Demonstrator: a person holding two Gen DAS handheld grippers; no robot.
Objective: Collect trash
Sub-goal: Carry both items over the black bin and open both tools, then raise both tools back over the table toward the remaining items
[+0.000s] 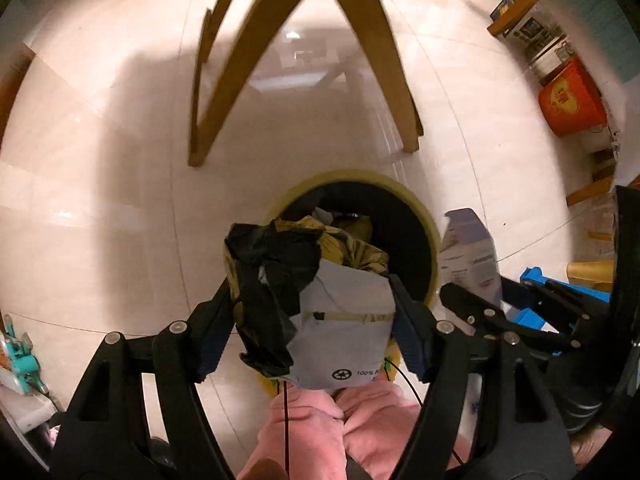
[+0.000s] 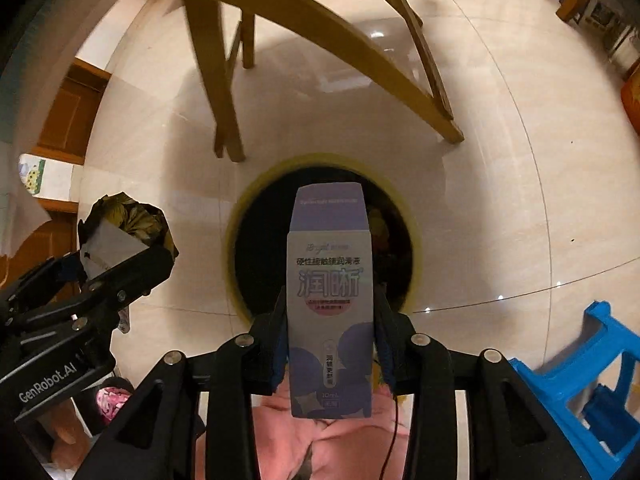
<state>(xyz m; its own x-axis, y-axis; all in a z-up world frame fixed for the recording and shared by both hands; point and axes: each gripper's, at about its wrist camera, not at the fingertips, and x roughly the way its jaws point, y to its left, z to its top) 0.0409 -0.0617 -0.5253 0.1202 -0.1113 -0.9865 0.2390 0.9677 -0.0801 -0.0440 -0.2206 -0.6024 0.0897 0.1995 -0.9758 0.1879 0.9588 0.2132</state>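
Observation:
A round yellow-rimmed trash bin [image 1: 430,236] with a dark inside stands on the tiled floor; it also shows in the right wrist view [image 2: 240,216]. My left gripper [image 1: 312,308] is shut on a crumpled bundle of grey, black and olive wrapping [image 1: 320,304], held above the bin's near edge. My right gripper [image 2: 330,316] is shut on an upright purple and grey carton [image 2: 330,300], held over the bin's near edge. In the left wrist view the right gripper [image 1: 472,292] and the carton [image 1: 468,252] show at the right. In the right wrist view the left gripper [image 2: 116,264] and its bundle [image 2: 120,228] show at the left.
Wooden chair legs [image 1: 400,92] stand just beyond the bin, also in the right wrist view [image 2: 224,112]. A blue plastic stool [image 2: 592,368] is at the right. A red box [image 1: 572,100] and shelves stand at the far right. Pink clothing [image 2: 320,440] lies below the grippers.

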